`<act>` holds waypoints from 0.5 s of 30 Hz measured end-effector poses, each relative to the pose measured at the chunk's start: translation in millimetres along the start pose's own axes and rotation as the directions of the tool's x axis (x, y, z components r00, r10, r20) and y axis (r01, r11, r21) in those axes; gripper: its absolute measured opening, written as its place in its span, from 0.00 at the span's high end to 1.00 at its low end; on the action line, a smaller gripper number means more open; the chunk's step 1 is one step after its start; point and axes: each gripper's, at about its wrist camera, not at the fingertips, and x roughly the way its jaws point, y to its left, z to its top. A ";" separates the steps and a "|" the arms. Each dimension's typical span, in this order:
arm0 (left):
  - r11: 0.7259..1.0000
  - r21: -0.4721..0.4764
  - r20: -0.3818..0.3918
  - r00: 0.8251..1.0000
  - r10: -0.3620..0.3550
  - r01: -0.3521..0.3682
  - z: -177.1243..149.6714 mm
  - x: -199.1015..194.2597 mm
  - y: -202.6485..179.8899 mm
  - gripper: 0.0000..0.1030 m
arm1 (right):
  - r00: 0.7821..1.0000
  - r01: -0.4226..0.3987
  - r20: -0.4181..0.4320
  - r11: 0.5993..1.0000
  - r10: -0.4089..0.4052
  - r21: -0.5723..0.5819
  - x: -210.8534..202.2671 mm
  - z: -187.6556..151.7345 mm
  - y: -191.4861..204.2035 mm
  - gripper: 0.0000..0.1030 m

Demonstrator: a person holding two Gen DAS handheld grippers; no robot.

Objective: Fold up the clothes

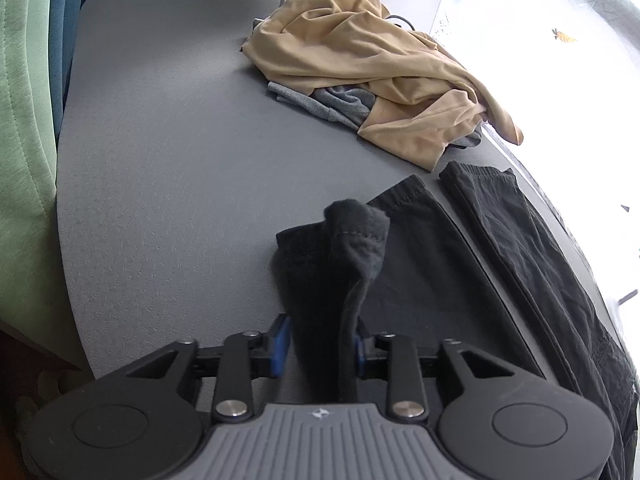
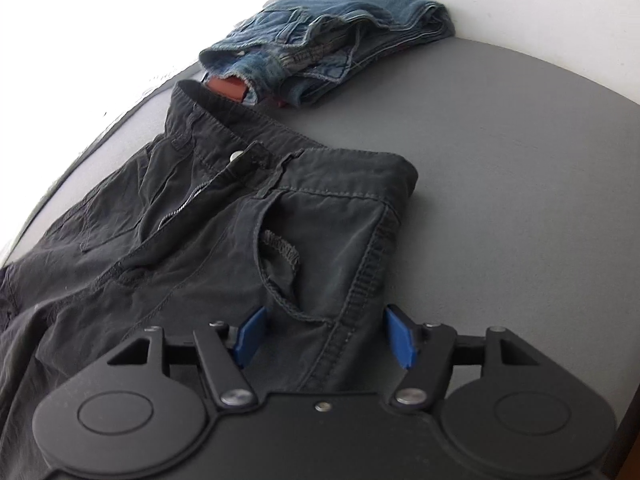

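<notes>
Dark grey trousers lie on the grey table. In the left wrist view their two legs (image 1: 500,240) stretch along the table's right side. My left gripper (image 1: 322,344) is shut on the hem end of one trouser leg (image 1: 344,256), which bunches up above the blue pads. In the right wrist view the waist end of the trousers (image 2: 248,208), with button, zip and pocket, lies flat. My right gripper (image 2: 326,332) is open, its blue pads (image 2: 250,334) on either side of the trousers' side seam at the hip.
A crumpled tan garment (image 1: 360,64) over a grey one (image 1: 332,104) lies at the far right of the table (image 1: 168,152). Folded blue jeans (image 2: 320,36) sit beyond the waistband. A green chair (image 1: 20,120) stands at left.
</notes>
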 end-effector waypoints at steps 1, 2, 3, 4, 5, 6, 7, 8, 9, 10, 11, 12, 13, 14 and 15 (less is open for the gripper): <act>1.000 -0.018 0.005 1.000 -0.009 0.009 1.0 -1.2 -0.5 0.97 | 1.000 -0.018 0.005 1.000 0.017 0.015 -1.2 0.8 0.6 0.68; 0.999 -0.039 0.016 1.000 -0.017 0.018 2.1 -4.3 -1.3 0.97 | 0.999 -0.035 0.011 0.999 0.035 0.029 -2.4 1.5 1.1 0.76; 0.998 -0.061 0.024 0.999 -0.025 0.027 4.0 -7.9 -2.5 0.98 | 0.999 -0.052 0.017 0.998 0.051 0.043 -4.8 3.2 1.9 0.81; 0.995 -0.089 0.031 0.999 -0.042 0.045 6.8 -13.3 -3.5 0.98 | 0.998 -0.063 0.026 0.997 0.061 0.055 -9.9 6.5 3.1 0.82; 0.990 -0.120 0.041 0.996 -0.074 0.078 10.6 -20.0 -4.5 0.98 | 0.997 -0.067 0.041 0.995 0.065 0.070 -16.0 9.5 3.8 0.83; 0.983 -0.142 0.054 0.993 -0.106 0.112 15.2 -27.0 -6.3 0.98 | 0.995 -0.084 0.056 0.992 0.079 0.095 -24.5 14.0 4.0 0.83; 0.978 -0.156 0.068 0.989 -0.133 0.142 20.6 -34.5 -9.8 0.98 | 0.993 -0.105 0.070 0.988 0.098 0.112 -34.2 19.9 5.5 0.84; 0.972 -0.163 0.081 0.984 -0.160 0.172 26.2 -41.4 -14.0 0.98 | 0.990 -0.123 0.087 0.986 0.114 0.110 -43.8 26.1 8.9 0.84; 0.964 -0.171 0.097 0.977 -0.188 0.202 33.0 -48.1 -19.5 0.98 | 0.986 -0.142 0.103 0.984 0.131 0.108 -53.5 32.4 12.2 0.84; 0.954 -0.182 0.115 0.969 -0.220 0.238 41.5 -54.8 -26.7 0.98 | 0.982 -0.160 0.120 0.981 0.147 0.106 -63.1 38.6 15.6 0.84; 0.944 -0.190 0.132 0.960 -0.249 0.271 48.9 -59.8 -33.0 0.98 | 0.977 -0.178 0.137 0.979 0.163 0.103 -72.4 45.1 19.6 0.84; 0.933 -0.197 0.148 0.950 -0.274 0.300 56.6 -63.7 -40.8 0.98 | 0.971 -0.196 0.157 0.975 0.180 0.099 -80.8 52.2 24.9 0.84; 0.922 -0.203 0.165 0.940 -0.299 0.329 66.1 -67.4 -50.7 0.98 | 0.965 -0.213 0.177 0.972 0.194 0.097 -88.5 59.3 30.4 0.84; 0.911 -0.207 0.183 0.929 -0.323 0.357 75.0 -70.2 -60.3 0.98 | 0.958 -0.229 0.197 0.968 0.207 0.099 -95.0 66.2 35.6 0.84; 0.901 -0.210 0.198 0.919 -0.340 0.379 83.0 -71.4 -69.6 0.98 | 0.952 -0.245 0.215 0.963 0.217 0.113 -98.7 72.7 40.4 0.84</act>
